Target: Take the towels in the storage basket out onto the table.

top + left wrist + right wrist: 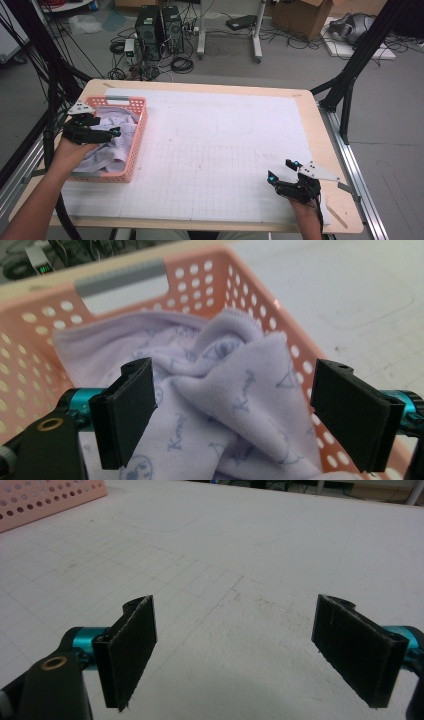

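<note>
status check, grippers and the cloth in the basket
Left gripper open, over cloth in pink basket, not gripping yet. Right gripper open over bare mat. Nothing in the way.

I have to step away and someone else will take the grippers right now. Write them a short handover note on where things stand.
Left gripper: open, jaws wide, poised over the lilac cloth, gripping nothing.
Right gripper: open, holding nothing, over the bare white mat near the table's front right.
Things: the cloth lies crumpled inside the pink basket at the table's left side.
Done: nothing lifted out so far.
Left: probably close the left jaws on a fold of the cloth, lift it out and bring it onto the mat.
</note>
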A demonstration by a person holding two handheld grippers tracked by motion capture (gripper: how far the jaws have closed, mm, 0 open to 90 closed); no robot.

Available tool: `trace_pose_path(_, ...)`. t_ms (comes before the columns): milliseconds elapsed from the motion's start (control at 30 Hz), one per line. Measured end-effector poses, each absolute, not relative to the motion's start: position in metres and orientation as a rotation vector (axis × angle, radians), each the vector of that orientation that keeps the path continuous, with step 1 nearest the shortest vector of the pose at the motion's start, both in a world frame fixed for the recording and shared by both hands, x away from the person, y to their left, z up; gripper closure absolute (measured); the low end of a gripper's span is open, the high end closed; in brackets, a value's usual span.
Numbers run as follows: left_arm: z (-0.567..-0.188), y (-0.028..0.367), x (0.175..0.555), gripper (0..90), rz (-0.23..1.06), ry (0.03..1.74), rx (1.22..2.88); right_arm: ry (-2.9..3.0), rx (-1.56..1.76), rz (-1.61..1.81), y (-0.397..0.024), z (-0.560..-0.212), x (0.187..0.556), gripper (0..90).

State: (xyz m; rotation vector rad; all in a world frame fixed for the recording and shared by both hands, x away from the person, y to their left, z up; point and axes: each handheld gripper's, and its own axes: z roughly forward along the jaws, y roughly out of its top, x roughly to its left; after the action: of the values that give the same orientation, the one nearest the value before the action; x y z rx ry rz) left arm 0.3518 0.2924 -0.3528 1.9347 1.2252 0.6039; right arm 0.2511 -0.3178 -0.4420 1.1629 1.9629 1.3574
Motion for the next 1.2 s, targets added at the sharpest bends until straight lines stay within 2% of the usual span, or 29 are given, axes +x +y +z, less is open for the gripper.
trace_pose_path(367,-0.395,0.288,0.382,19.5,0.481,1.456,2.209,1.972,1.170,1.349,-0.317,-0.443,0.251,17.0)
trace_pose_path(433,-0.404,0.288,0.387,15.8,0.438,1.491,2.238,1.975,1.158,1.346,-0.317,-0.443,0.252,17.0)
trace_pose_path(533,-0.413,0.286,0.394,9.7,0.383,1.529,2.259,1.977,1.160,1.344,-0.316,-0.443,0.251,17.1)
trace_pose_path(733,-0.420,0.284,0.398,1.7,0.358,1.555,2.269,1.985,1.152,1.335,-0.316,-0.443,0.249,17.1)
trace_pose_path(967,-0.421,0.283,0.399,2.6,0.351,1.568,2.275,1.987,1.146,1.319,-0.317,-0.442,0.246,17.3)
trace_pose_path(1067,-0.419,0.284,0.398,14.2,0.356,1.577,2.263,1.982,1.150,1.316,-0.318,-0.441,0.244,17.5)
trace_pose_path(1100,-0.417,0.285,0.397,14.2,0.358,1.579,2.254,1.982,1.150,1.316,-0.318,-0.441,0.244,17.5)
trace_pose_path(1133,-0.414,0.287,0.396,22.4,0.370,1.585,2.234,1.978,1.157,1.318,-0.319,-0.441,0.243,17.5)
trace_pose_path(1200,-0.411,0.291,0.394,46.0,0.377,1.584,2.217,1.969,1.157,1.317,-0.320,-0.440,0.242,17.6)
